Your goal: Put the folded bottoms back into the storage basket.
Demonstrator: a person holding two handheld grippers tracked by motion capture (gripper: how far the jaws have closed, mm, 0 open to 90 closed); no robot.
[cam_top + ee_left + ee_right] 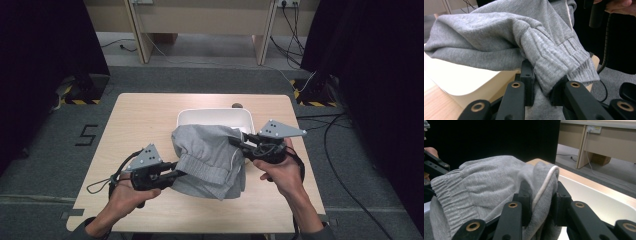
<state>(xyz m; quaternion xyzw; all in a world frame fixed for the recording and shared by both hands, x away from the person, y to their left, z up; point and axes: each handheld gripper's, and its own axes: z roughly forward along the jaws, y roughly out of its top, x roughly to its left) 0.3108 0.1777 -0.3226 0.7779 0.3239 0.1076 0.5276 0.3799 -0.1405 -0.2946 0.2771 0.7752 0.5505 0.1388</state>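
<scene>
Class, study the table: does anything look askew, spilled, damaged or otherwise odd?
Nothing looks damaged or spilled. The grey garment hangs bunched between the left gripper and right gripper, both clamped on its fabric, part of it draped over the white tray. That suits mid-handling.

The high view is looking forward and down from above the person's side, taking in the whole bench [150, 120] with floor and desk legs beyond. The left gripper view is riding low and very close, looking along its own black fingers [529, 77] across the grey garment [499, 37] toward the white tub [461, 80]. The right gripper view is sitting equally near, facing over its fingers [525, 195] toward the bench's far edge and the desks behind. All three are sharing the grey garment [210, 155] and white tub [215, 117].
</scene>
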